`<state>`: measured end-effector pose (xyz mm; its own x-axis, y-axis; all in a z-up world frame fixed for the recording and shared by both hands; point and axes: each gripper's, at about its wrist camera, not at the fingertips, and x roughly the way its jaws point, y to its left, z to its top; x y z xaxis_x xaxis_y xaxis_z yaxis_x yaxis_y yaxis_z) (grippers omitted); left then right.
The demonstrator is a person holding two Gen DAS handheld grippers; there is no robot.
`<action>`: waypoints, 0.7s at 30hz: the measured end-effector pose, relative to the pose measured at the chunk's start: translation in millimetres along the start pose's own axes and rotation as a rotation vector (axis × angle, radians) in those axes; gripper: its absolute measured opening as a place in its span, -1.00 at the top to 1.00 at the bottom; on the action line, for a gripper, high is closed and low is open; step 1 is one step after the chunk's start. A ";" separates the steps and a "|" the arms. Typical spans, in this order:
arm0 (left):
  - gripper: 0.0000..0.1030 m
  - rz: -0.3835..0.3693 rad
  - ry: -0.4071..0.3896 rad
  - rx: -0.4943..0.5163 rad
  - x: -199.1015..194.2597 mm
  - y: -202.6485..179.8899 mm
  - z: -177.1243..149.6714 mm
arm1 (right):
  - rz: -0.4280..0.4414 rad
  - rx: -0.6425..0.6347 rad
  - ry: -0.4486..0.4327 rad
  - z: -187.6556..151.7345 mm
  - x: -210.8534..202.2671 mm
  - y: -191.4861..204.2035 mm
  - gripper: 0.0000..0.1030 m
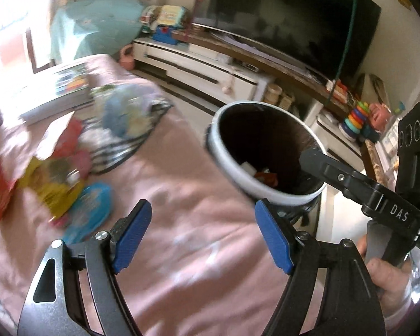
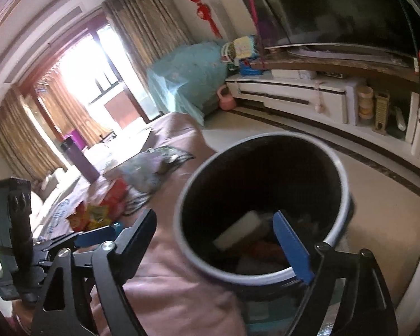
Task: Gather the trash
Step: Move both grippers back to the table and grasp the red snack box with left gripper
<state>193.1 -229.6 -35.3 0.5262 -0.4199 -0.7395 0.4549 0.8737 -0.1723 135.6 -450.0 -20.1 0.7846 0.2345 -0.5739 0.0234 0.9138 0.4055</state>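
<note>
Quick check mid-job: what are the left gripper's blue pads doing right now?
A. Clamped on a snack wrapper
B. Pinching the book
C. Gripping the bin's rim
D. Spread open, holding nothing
D: the left gripper shows its blue pads wide apart over the pink cloth, with nothing between them.

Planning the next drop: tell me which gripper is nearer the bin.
Right. The right gripper hangs open at the bin's rim, one finger over its mouth. The left gripper is open above the pink cloth, beside the bin.
</note>
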 end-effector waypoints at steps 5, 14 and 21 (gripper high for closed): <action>-0.52 0.050 -0.026 -0.054 -22.9 35.9 -22.4 | 0.040 -0.003 0.041 -17.1 12.5 30.6 -0.79; -0.52 0.142 -0.055 -0.192 -56.6 110.6 -50.4 | 0.118 -0.046 0.063 -40.5 33.2 85.1 -0.83; -0.52 0.198 -0.069 -0.286 -73.2 161.1 -67.8 | 0.159 -0.142 0.089 -50.6 49.5 133.1 -0.83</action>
<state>179.2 -41.5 -53.1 0.6355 -0.2429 -0.7329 0.1250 0.9691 -0.2127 146.2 -300.0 -30.6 0.7133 0.4020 -0.5741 -0.1888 0.8991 0.3949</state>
